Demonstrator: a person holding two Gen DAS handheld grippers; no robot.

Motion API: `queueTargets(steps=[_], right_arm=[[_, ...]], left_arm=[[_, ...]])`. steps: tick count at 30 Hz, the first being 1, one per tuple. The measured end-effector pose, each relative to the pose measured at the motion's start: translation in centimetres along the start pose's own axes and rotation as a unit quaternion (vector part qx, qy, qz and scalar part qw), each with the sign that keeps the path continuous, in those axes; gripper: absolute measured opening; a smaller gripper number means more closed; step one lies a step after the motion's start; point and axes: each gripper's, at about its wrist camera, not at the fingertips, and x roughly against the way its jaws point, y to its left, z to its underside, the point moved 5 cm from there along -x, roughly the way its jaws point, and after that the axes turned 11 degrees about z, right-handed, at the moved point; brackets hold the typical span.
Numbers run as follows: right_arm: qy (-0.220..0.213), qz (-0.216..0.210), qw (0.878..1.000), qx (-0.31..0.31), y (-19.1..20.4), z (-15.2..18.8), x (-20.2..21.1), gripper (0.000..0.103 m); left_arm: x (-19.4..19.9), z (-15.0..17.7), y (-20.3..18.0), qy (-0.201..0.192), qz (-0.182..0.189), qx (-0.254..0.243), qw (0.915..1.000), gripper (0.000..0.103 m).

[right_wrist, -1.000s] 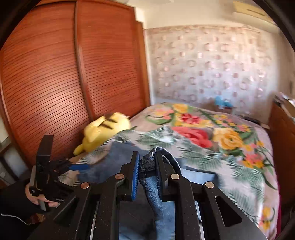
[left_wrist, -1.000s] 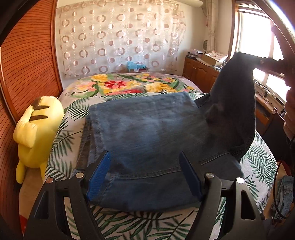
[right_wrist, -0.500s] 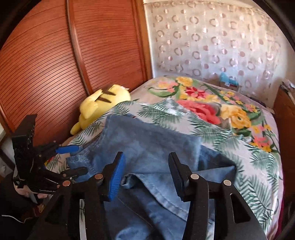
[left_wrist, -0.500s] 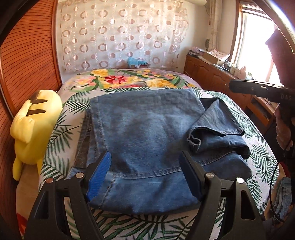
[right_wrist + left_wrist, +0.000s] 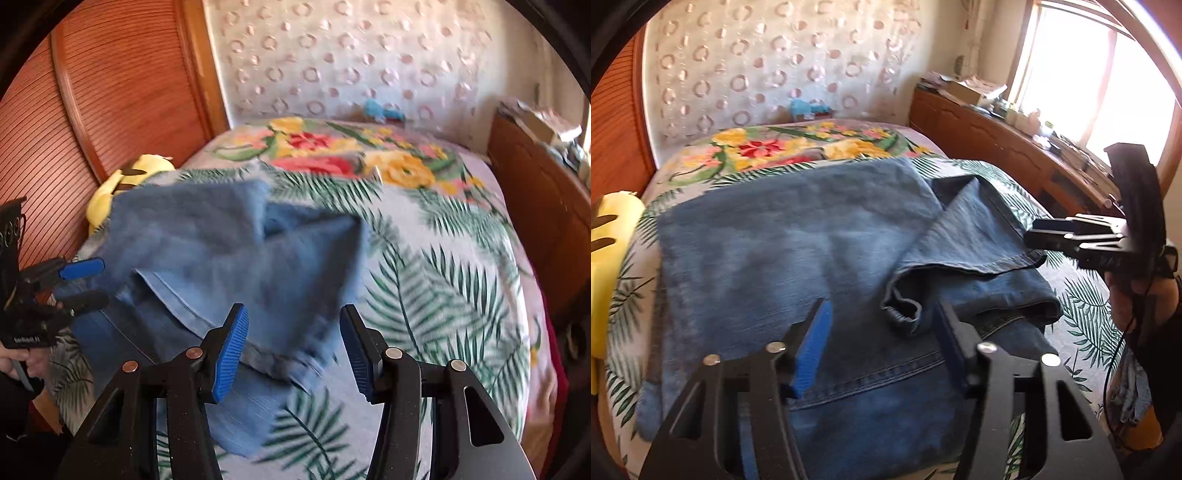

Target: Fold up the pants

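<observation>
Blue jeans (image 5: 783, 251) lie folded on the bed, with one leg end flopped loosely over the right side (image 5: 975, 251); a rumpled cuff (image 5: 903, 310) lies just ahead of my left gripper. My left gripper (image 5: 882, 339) is open and empty, low over the near edge of the jeans. My right gripper (image 5: 293, 350) is open and empty, hovering over the dropped leg end (image 5: 295, 280). It also shows in the left wrist view (image 5: 1039, 234) at the jeans' right edge. The left gripper appears in the right wrist view (image 5: 79, 284), open.
The bed has a leaf and flower cover (image 5: 443, 258). A yellow plush toy (image 5: 122, 177) lies at the bed's left side by the wooden sliding doors (image 5: 110, 92). A wooden cabinet (image 5: 990, 136) with clutter runs under the window on the right.
My right gripper opened and let the held jeans leg drop onto the folded pile, then pulled back to the right. My left gripper shifted right and closer over the jeans.
</observation>
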Motion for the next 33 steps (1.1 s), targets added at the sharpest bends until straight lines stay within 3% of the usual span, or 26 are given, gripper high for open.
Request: queueTargets(steps=[3,7,8,9,14,20,27,33], right_arm=[[0.016,-0.006,1.0,-0.015,0.0,0.4,-0.7,0.053],[0.032,-0.028,0.999,-0.023,0.9,0.9,-1.2,0.053],[0.039,-0.036,0.998,-0.02,1.1,1.1,-1.3,0.048],[0.047,-0.048,0.998,-0.014,1.4,1.1,-1.2,0.027],[0.015,-0.047,0.999,0.004,2.3,0.2,0.2,0.01],[-0.073,-0.037,0.996,0.02,2.2,-4.2,6.1,0.007],[-0.168,-0.051,0.983,0.053,4.2,-10.9,13.2,0.007],[-0.183,-0.09,0.974,0.096,8.5,-13.9,14.0,0.007]], left_arm=[[-1.1,-0.4,-0.4,0.01,0.008,-0.007,0.9999,0.04],[-2.5,-0.8,-0.7,0.025,0.005,-0.021,0.9995,0.033],[-2.8,-0.8,-0.7,0.027,0.006,-0.022,0.9994,0.027],[-2.9,-0.7,-0.8,0.03,0.009,-0.024,0.9992,0.02],[-2.2,-0.8,-1.4,0.023,0.01,-0.027,0.9993,0.006],[3.7,-3.5,-4.7,-0.043,0.033,-0.045,0.9975,0.006],[10.7,-5.7,-8.6,-0.106,0.046,-0.076,0.9904,0.005],[14.0,-4.7,-7.3,-0.124,0.021,-0.056,0.9905,0.005]])
